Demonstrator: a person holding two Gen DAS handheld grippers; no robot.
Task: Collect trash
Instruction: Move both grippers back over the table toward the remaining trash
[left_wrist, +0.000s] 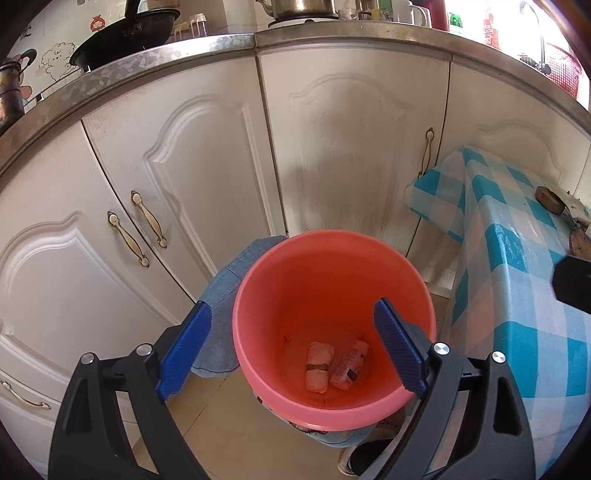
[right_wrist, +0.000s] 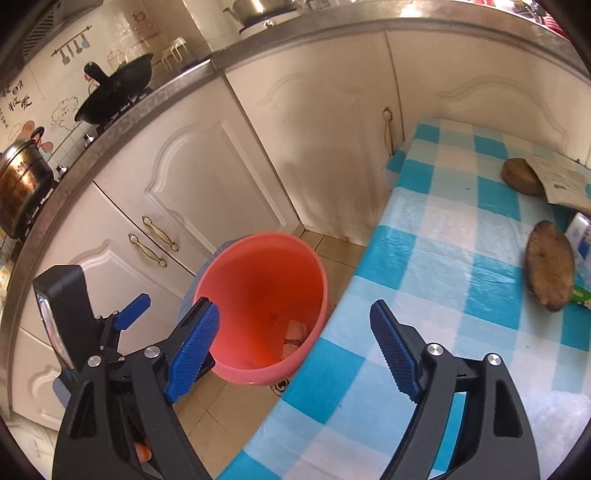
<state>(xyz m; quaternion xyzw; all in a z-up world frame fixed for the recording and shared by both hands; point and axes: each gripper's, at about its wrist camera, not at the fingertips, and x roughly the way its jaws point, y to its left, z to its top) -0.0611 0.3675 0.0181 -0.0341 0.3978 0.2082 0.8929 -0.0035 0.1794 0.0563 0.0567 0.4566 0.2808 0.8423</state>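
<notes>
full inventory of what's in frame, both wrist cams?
bucket: 1, pink, on floor beside table
trash pieces: 2, pale, at bucket bottom
blue cloth: 1, behind bucket
table: 1, blue-white checked cover
brown flat objects: 2, on table
paper: 1, beige, on table
cabinets: white, under counter
wok: 1, black, on stove
left hand-held gripper: open, above bucket
right hand-held gripper: open, empty
</notes>
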